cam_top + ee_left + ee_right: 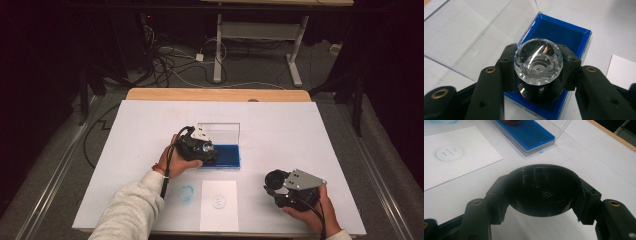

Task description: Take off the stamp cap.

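Down at the near edge of the desk (280, 115), the right gripper (283, 186) sits in the person's hand, its jaws pinching a round black cap (541, 191) by the rim. It's held open side up, so you can look straight into the hollow. Just left of it lies a white sheet of paper (219, 205) with a faint round stamped mark (218, 201) on it, plus a bluish ink ring (186, 193) printed directly on the desk beside the sheet.

A bit further in, around the middle of the desk, the left gripper (206, 150) is over the blue ink pad (559, 32). Its jaws are clamped on a stamp (538, 65) with a clear faceted crystal-like top and a black base, one jaw on each side. The stamp sits right at the near left corner of the pad; can't tell if the face is actually touching the felt. The pad's clear lid (220, 131) is flipped open and standing up behind it.

Past the desk there's a tangle of cables (170, 65) on the floor and the legs of another table (260, 35).
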A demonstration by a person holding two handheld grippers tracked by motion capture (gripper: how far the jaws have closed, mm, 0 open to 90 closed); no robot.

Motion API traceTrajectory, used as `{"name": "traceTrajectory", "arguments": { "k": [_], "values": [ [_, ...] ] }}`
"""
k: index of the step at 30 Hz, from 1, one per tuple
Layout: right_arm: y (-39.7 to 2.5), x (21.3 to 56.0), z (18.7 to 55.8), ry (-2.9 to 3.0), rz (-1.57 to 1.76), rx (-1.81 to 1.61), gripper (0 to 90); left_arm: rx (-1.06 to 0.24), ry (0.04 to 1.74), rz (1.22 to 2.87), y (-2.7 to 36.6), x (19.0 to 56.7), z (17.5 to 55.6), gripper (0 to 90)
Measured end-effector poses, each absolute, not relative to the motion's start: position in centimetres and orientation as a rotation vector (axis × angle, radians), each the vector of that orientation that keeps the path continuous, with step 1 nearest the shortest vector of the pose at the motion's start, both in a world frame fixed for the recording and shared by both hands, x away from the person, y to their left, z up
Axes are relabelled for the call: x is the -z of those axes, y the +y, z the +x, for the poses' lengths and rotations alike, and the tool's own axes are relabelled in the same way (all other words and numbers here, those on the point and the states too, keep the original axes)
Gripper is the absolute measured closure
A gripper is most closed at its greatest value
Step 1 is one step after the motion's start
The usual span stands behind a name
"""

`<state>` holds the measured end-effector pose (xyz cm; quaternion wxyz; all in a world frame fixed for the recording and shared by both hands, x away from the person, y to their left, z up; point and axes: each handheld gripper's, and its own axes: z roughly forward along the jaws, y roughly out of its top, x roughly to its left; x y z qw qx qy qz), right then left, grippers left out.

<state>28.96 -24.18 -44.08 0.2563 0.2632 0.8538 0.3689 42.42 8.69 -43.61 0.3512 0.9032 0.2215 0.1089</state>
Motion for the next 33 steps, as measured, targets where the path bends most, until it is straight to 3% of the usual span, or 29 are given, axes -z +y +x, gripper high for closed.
{"name": "traceTrajectory", "arguments": {
  "k": [33],
  "values": [
    [-24.24,43.85,28.81,2.306,0.714,-1.007,38.8,-0.278,0.581,2.445,7.96,42.76,42.52,54.6]
  ]
}}
